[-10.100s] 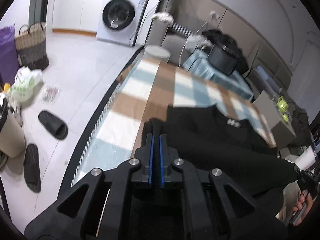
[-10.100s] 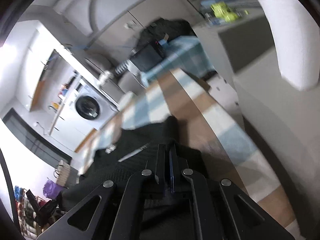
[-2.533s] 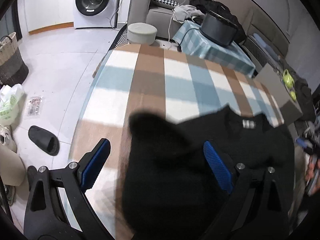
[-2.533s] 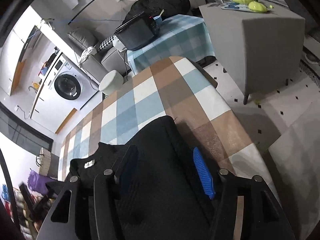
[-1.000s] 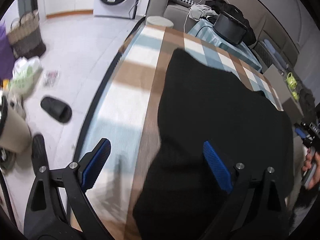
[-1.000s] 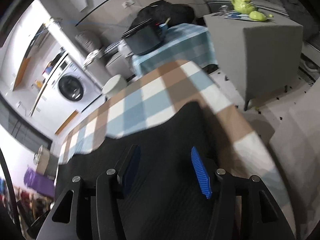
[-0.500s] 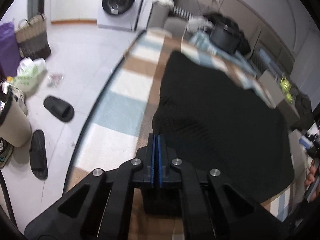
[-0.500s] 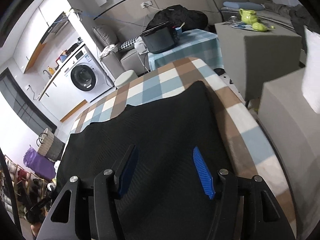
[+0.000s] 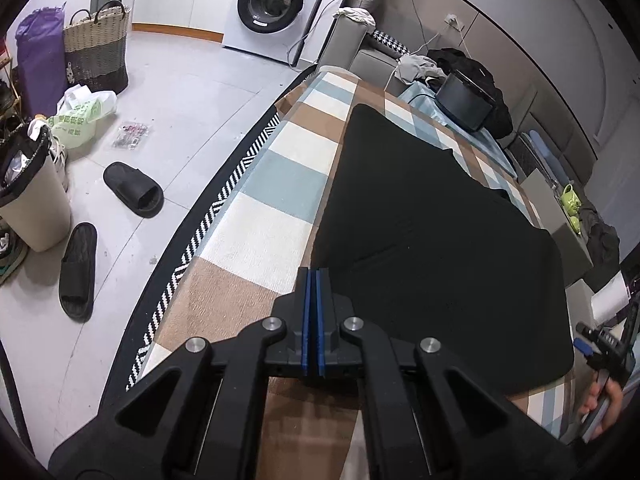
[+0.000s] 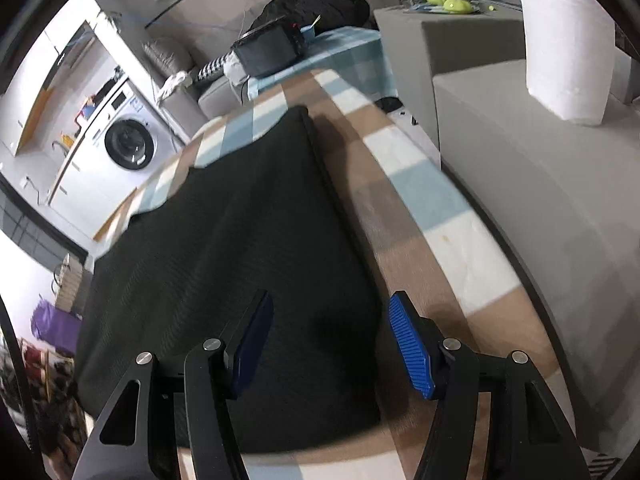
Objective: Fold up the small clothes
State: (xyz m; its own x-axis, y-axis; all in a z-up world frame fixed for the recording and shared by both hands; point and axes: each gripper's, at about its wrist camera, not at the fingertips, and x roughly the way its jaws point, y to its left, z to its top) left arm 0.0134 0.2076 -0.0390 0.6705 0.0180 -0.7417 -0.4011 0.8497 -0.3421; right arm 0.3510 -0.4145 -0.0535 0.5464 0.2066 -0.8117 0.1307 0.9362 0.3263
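A black knit garment (image 9: 432,232) lies flat and folded on the checked tablecloth (image 9: 280,184). My left gripper (image 9: 313,276) is shut and empty, just off the garment's near left corner. In the right wrist view the garment (image 10: 240,248) fills the middle. My right gripper (image 10: 328,320) is open and straddles the garment's near right edge, low over the cloth. Its blue pads (image 10: 408,340) hold nothing.
The table's left edge drops to a floor with black slippers (image 9: 134,190), a bin (image 9: 32,200) and a wicker basket (image 9: 96,44). A grey cabinet (image 10: 540,200) with a white paper roll (image 10: 568,40) stands close to the table's right edge. A washing machine (image 9: 276,4) is far back.
The left gripper went from open to shut half a second ago and stays shut, empty, drawn back from the garment. The right gripper has dropped lower toward the garment's right edge, still open.
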